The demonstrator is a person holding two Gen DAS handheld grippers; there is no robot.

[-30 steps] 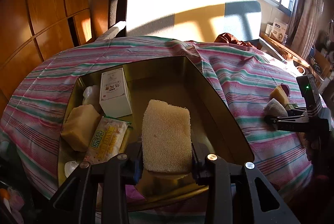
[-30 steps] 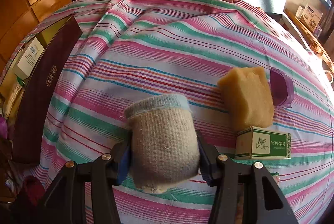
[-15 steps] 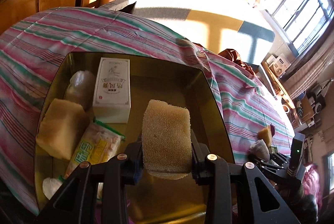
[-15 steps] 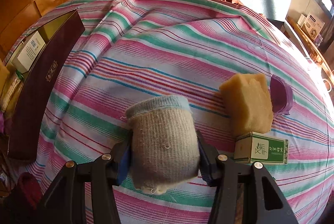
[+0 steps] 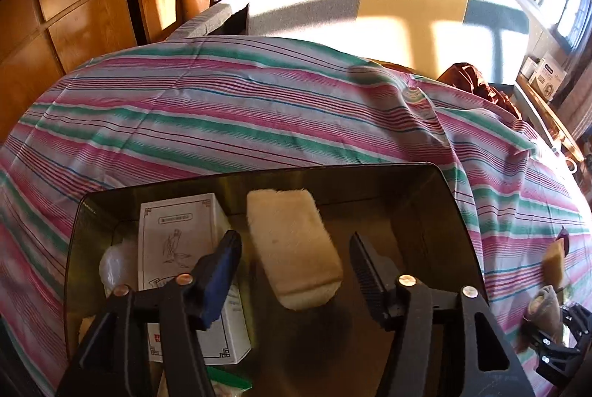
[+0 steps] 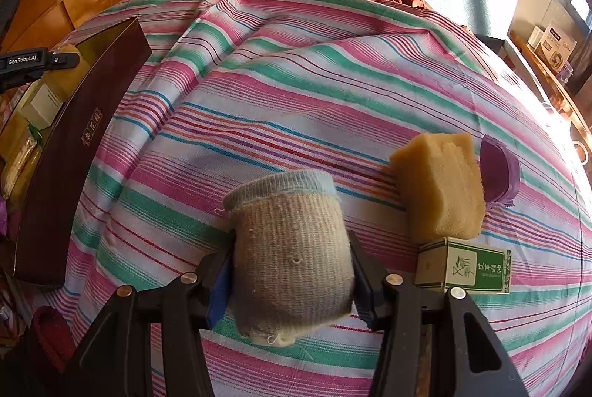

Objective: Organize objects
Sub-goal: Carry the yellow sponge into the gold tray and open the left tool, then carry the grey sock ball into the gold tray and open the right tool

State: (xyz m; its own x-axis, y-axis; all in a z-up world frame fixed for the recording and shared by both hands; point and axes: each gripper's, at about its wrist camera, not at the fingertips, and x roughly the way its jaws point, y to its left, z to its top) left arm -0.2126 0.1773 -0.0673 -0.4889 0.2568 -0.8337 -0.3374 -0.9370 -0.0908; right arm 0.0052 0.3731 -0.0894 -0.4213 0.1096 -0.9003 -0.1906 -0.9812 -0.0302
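My left tongs (image 5: 294, 271) stand wide open over the gold box (image 5: 436, 212). The sponge (image 5: 292, 245) lies between the two fingers with a gap on each side, so they hold nothing. I cannot tell whether it already rests on the box floor. Just beside it on the left, inside the same box, lies a white carton (image 5: 181, 241), and a clear plastic bag (image 5: 114, 263) is at the carton's left side. A green-edged packet (image 5: 229, 380) shows at the lower edge, partly hidden by the tongs.

My right tongs (image 6: 292, 271) are closed on a knitted sock (image 6: 292, 249). Both pads press its sides, and its blue cuff points away from me. It is above the striped cloth (image 6: 296, 93) that covers the worktop.

To the right of the sock, a second sponge (image 6: 440, 186) stands on the cloth. A purple thing (image 6: 499, 171) touches it from behind, and I cannot say what it is. A green box (image 6: 470, 267) lies just in front of this sponge. The gold box, dark red on the outside (image 6: 85, 138), is well apart at the left edge of the worktop, with the other tongs over it.
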